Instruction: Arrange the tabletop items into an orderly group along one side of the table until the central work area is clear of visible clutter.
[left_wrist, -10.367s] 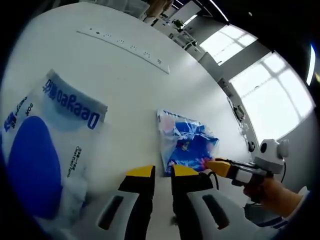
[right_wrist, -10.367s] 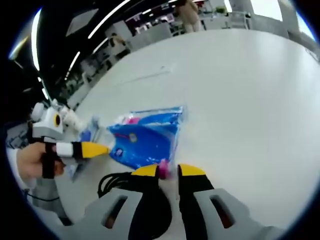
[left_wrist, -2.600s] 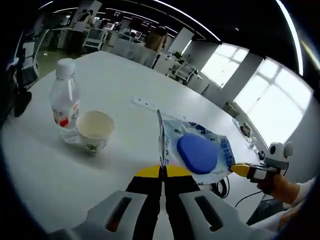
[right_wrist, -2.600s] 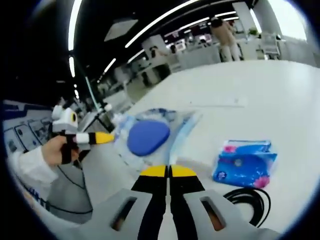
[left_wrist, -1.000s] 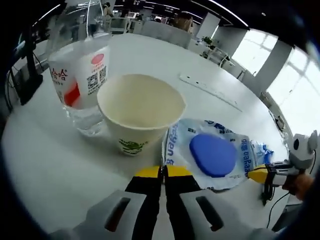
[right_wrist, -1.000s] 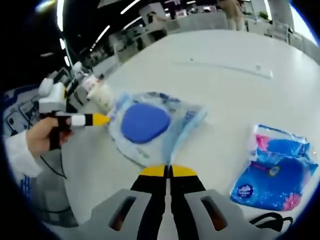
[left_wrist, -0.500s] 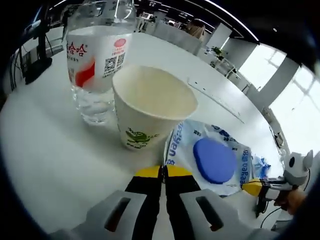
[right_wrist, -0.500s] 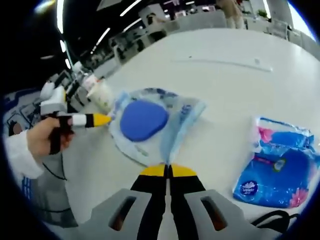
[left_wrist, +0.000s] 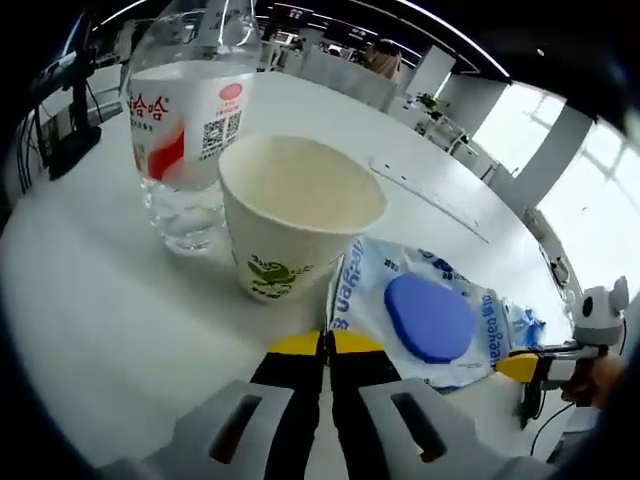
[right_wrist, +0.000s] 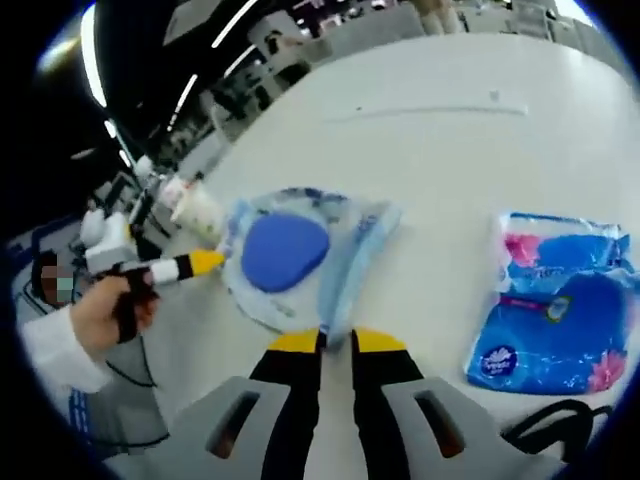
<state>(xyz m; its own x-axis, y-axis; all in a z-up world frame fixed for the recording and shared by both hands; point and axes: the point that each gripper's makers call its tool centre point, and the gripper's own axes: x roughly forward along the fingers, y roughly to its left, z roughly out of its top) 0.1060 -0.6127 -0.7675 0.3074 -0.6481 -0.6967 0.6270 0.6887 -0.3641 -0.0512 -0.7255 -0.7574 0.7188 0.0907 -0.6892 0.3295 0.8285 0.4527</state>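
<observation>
The right claw (right_wrist: 336, 341) has parted, releasing the wipes pack (right_wrist: 290, 255) beside the paper cup (left_wrist: 297, 212).

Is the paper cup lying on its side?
No, the paper cup stands upright with its open mouth up, beside the water bottle.

Daylight from the windows (left_wrist: 560, 160) washes them out to white, ceiling light strips (right_wrist: 215, 45) glare, shadows stay soft, and fisheye edges bend and blur.

Behind your table (left_wrist: 90, 300) you see a bright window (left_wrist: 590, 215), ceiling light strips (right_wrist: 92, 50) and desks (left_wrist: 330, 65) in the background.
</observation>
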